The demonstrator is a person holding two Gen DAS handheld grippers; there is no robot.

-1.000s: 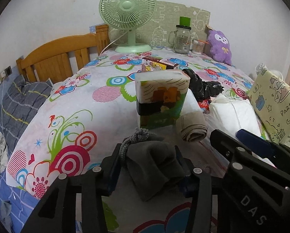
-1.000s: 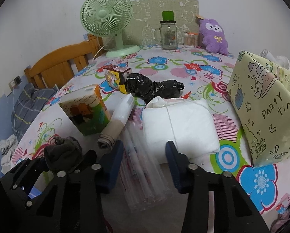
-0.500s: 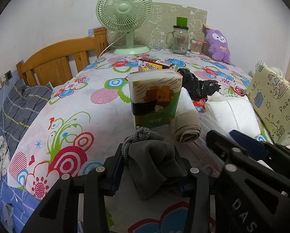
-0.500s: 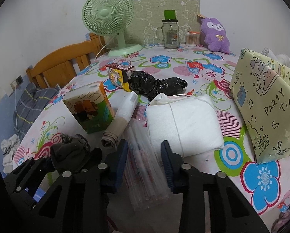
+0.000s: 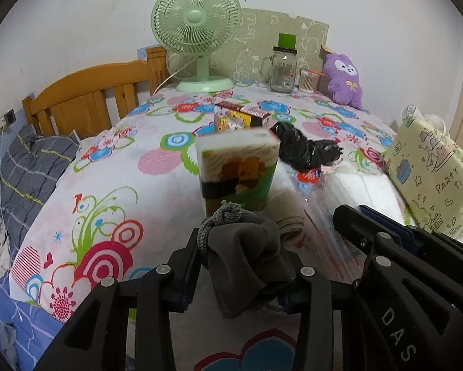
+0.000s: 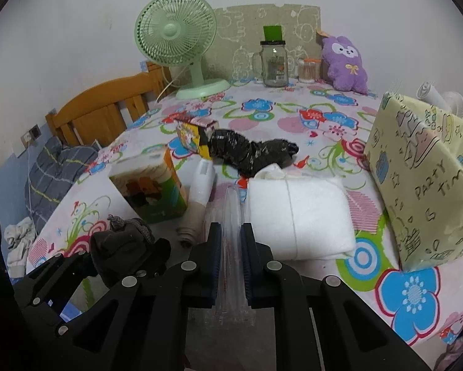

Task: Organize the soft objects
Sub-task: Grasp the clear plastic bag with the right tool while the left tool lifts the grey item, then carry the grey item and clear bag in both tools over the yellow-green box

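My left gripper (image 5: 236, 273) is shut on a bundle of dark grey socks (image 5: 247, 256) and holds it over the near edge of the flowered table. The socks also show in the right wrist view (image 6: 120, 244). My right gripper (image 6: 231, 259) is shut on a clear plastic zip bag (image 6: 230, 216) that lies on the table, pinching it into a ridge. A folded white cloth (image 6: 299, 216) lies just right of the bag. A rolled beige cloth (image 6: 194, 216) lies just left of it.
A green tissue box (image 6: 151, 188) stands left of the beige roll. Behind are a black plastic bundle (image 6: 250, 151), a small colourful carton (image 6: 194, 133), a green fan (image 6: 182, 43), a glass jar (image 6: 273, 65) and a purple plush (image 6: 344, 61). A yellow gift bag (image 6: 426, 185) stands at right.
My right gripper has closed from open onto the clear plastic bag. My left gripper has kept its hold on the socks and lifted slightly.
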